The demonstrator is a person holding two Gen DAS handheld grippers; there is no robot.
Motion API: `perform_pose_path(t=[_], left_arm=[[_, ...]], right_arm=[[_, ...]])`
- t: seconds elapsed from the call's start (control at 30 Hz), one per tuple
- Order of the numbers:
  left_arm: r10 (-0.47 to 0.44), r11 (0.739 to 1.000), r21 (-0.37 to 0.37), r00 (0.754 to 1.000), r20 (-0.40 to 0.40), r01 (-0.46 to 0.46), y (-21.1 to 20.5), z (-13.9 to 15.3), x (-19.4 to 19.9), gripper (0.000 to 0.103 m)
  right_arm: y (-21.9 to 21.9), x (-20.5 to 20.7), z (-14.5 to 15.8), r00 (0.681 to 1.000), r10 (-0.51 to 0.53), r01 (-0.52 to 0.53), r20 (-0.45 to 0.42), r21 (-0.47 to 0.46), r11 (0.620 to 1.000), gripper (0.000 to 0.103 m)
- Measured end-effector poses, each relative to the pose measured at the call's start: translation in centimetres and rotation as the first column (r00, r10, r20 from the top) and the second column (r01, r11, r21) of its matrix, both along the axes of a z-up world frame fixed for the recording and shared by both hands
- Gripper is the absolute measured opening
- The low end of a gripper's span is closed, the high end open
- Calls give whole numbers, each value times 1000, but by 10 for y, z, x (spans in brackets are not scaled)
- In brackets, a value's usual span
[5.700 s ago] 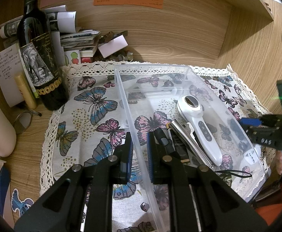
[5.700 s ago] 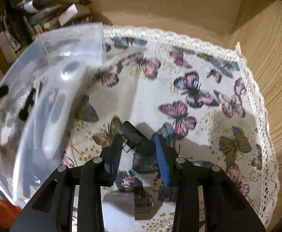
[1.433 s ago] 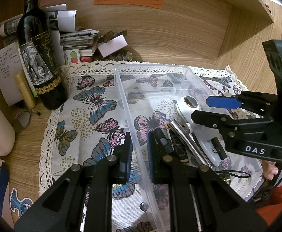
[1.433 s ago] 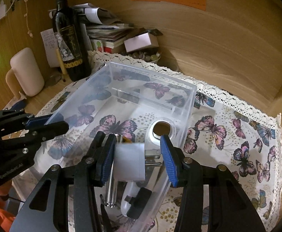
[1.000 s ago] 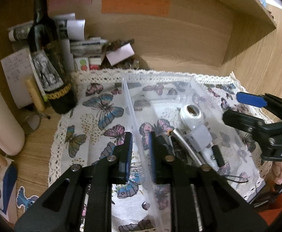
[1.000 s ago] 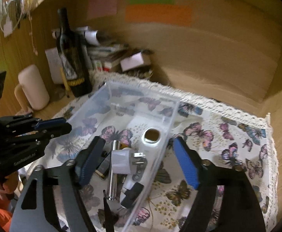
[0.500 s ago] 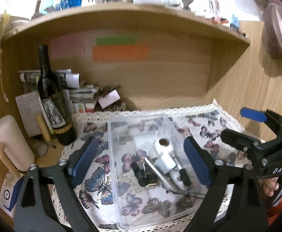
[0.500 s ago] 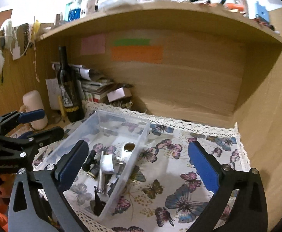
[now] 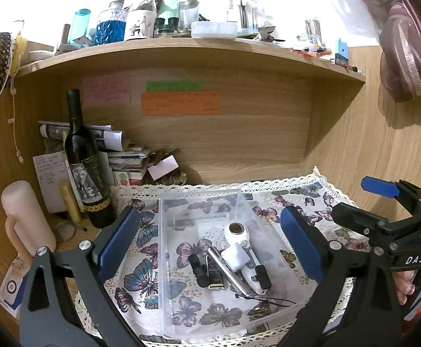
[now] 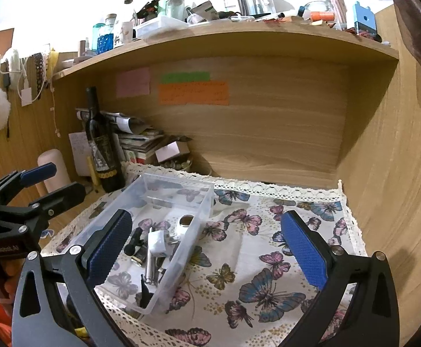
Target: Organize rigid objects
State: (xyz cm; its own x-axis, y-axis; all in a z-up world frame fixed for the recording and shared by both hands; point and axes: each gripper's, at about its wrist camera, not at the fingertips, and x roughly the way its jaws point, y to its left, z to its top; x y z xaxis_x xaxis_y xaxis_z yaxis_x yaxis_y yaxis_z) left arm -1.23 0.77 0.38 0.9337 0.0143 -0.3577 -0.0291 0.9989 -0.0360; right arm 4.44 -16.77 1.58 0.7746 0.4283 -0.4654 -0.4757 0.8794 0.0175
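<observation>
Clear bin (image 9: pixel 164 231) lies on the butterfly cloth (image 10: pixel 268 248), long axis toward the back wall, white charger (image 9: pixel 235 257) and metal tool (image 9: pixel 224 269) inside; left gripper (image 9: pixel 210 240) fingers opening, right gripper (image 10: pixel 204 240) fingers apart, both empty, angled slightly down.

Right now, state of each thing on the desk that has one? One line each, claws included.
left claw: opening, nothing between the fingers
right claw: open, empty
clear bin: upright on the butterfly cloth, no lid
white plug adapter: loose in the bin, on top of the other items
metal tube: lying flat in the bin
wine bottle: upright beside the cloth, top closed
</observation>
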Motion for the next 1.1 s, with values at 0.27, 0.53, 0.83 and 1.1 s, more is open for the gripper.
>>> perform_pose_path(t=[0.27,0.53,0.83,1.1], left_arm=[[-1,1000,-7,1000,12,1,1,1,-2,99],[-2,1000,-3,1000,19,2,-1,2,-2,100],[-4,1000,-5,1000,18,4,0,2,-2,100],[-7,1000,-12,1000,16,7,0,1,-2,100]], right_arm=[[-1,-4,3,1000,-10,10,15,-3,1000,103],[-1,-5,3,1000,-10,10,16,-7,1000,103],[-1,-4,3,1000,-3,3,16,-9,1000,103],[-4,-1,3,1000,-7,7,9,-7,1000,103]])
